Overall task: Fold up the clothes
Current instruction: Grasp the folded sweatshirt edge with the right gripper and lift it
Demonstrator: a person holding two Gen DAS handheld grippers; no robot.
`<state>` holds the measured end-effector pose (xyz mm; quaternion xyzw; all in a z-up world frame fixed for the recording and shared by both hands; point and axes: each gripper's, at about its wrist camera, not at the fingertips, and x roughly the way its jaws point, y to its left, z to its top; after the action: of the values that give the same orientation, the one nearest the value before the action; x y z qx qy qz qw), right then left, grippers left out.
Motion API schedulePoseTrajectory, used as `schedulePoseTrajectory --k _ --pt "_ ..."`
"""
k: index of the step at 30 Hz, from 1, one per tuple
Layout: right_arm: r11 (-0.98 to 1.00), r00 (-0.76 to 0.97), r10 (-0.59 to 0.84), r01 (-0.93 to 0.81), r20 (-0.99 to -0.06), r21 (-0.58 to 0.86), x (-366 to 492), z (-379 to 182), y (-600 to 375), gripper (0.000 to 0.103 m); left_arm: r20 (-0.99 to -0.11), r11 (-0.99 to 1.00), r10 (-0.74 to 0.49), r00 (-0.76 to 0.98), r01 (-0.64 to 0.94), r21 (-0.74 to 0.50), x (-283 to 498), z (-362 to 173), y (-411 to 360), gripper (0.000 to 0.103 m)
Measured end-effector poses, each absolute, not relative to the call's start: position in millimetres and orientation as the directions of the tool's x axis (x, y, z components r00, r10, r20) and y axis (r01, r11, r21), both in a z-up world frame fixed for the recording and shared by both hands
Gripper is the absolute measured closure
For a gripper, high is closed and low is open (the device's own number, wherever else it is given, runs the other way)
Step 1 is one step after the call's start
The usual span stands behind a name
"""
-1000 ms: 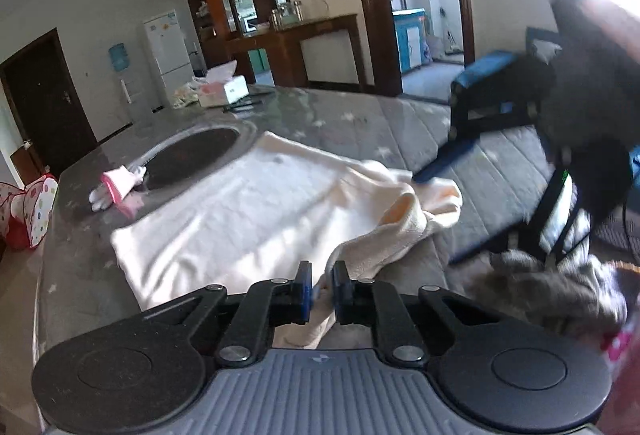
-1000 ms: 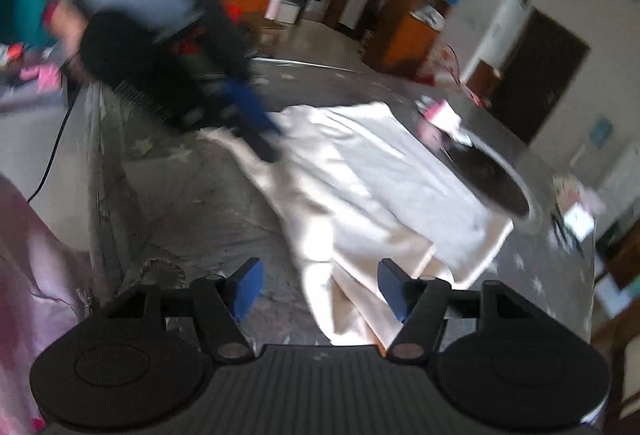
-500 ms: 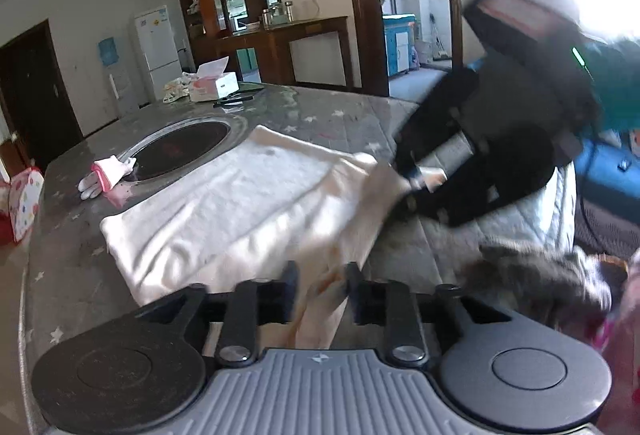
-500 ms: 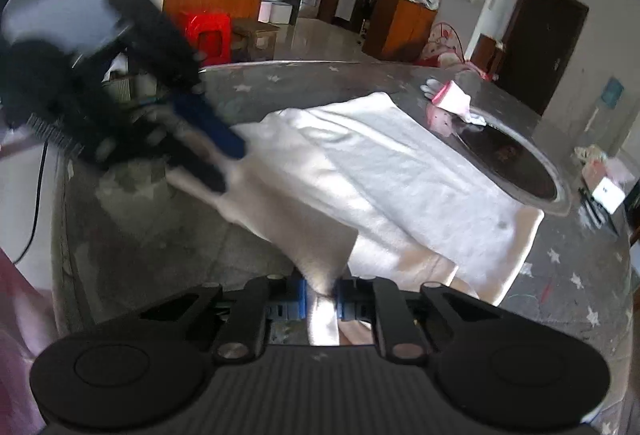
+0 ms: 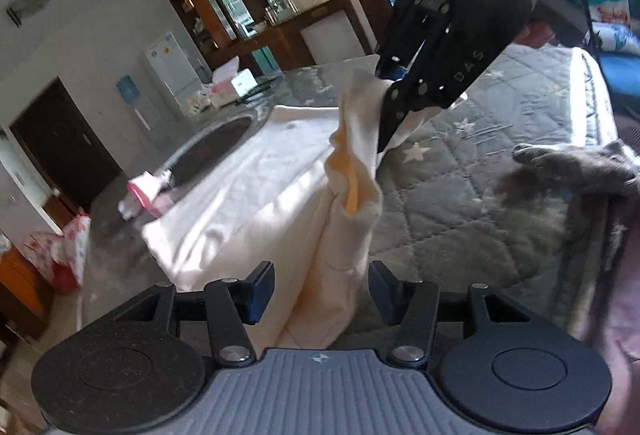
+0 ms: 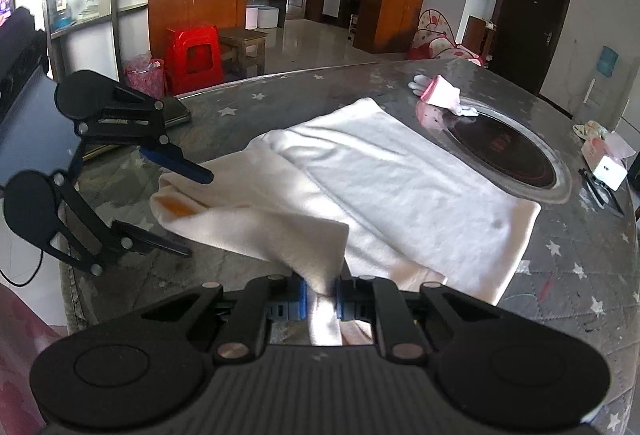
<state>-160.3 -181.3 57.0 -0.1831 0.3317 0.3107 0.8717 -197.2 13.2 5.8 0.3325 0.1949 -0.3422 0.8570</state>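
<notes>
A cream garment (image 6: pixel 400 187) lies spread on the star-patterned table cover (image 6: pixel 568 267). In the right wrist view my right gripper (image 6: pixel 320 299) is shut on a bunched fold of its near edge and holds that fold lifted. From the left wrist view the right gripper (image 5: pixel 394 95) shows above the table with the cream garment (image 5: pixel 248 187) hanging from it. My left gripper (image 5: pixel 322 289) has its jaws opening. A fold of the garment runs between the fingers, but the pads do not press on it. Seen from the right wrist, the left gripper (image 6: pixel 190 213) straddles the garment's corner.
A black round hob (image 6: pixel 504 155) is set into the middle of the table, with a pink-and-white glove (image 6: pixel 440 97) beside it. A tissue box (image 6: pixel 608 163) stands at the far right rim. A grey garment (image 5: pixel 580 171) lies at the table's near edge. A red stool (image 6: pixel 194 51) stands beyond the table.
The left jaws have opened and released the cloth they pinched. The right gripper closed on the garment's edge and has carried it up and sideways.
</notes>
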Motion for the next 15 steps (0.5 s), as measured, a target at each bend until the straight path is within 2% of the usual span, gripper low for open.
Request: schedulePoseTrajectory --k 4,12,15 --pt "0.738 0.592 0.416 -0.664 -0.690 -0.125 -161 56 -181 0.092 -0.549 0.543 -0.445 0.708 0.701 0.463 -192 5 18 0.049" --pt "0.677 0.603 0.406 -0.703 -0.687 -0.218 -181 42 -174 0.089 -0.569 0.574 -0.482 0.667 0.730 0.370 -184 9 34 0.073" --pt "0.670 0.594 0.426 -0.714 -0.683 -0.203 -183 42 -172 0.088 -0.561 0.596 -0.478 0.676 0.719 0.358 -181 11 35 0.073"
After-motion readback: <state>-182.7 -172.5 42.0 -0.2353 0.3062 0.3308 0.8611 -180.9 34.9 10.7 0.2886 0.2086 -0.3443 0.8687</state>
